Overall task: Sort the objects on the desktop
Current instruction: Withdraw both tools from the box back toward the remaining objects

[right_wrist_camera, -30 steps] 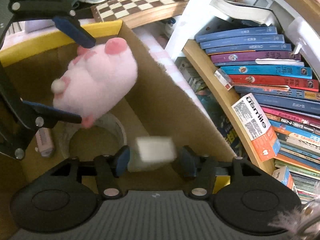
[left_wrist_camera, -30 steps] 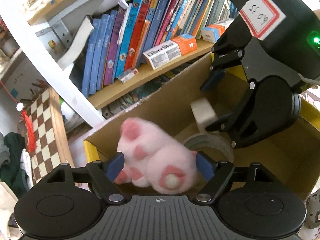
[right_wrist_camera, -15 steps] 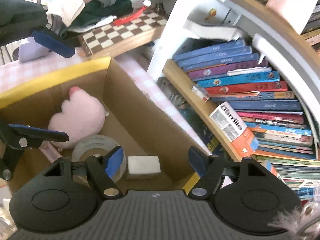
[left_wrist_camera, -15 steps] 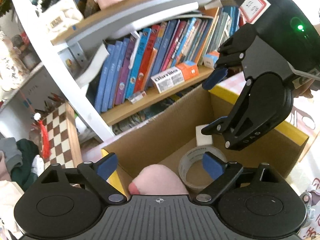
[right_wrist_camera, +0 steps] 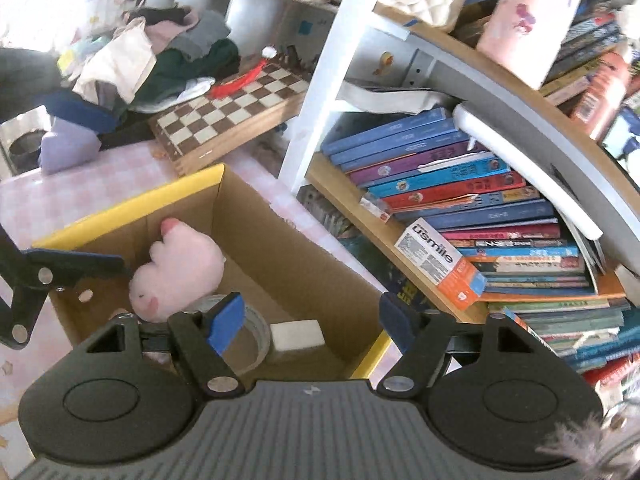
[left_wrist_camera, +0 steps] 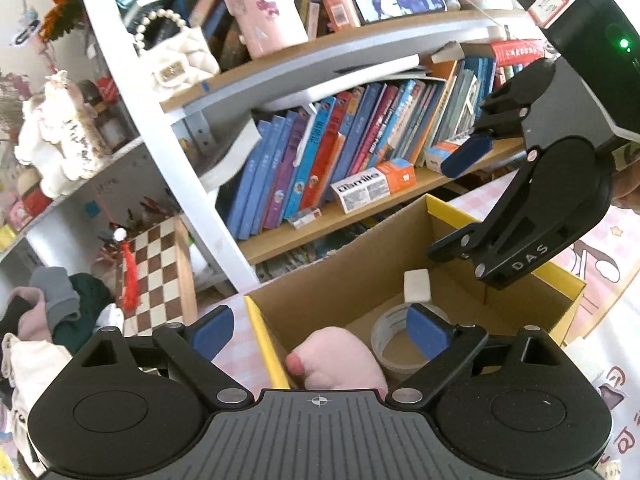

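- Plush toy (right_wrist_camera: 176, 270), pink, now lies released in the cardboard box (right_wrist_camera: 296, 256), long axis toward a corner, beside tape roll (left_wrist_camera: 390, 338) and white eraser (right_wrist_camera: 297, 334); a second ago both were still gripped.
- Left gripper (left_wrist_camera: 320, 334) and right gripper (right_wrist_camera: 310, 316) gape wide, empty, risen above the box: this drop looks complete.

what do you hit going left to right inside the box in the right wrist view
pink plush toy → tape roll → white block, all lying in the cardboard box
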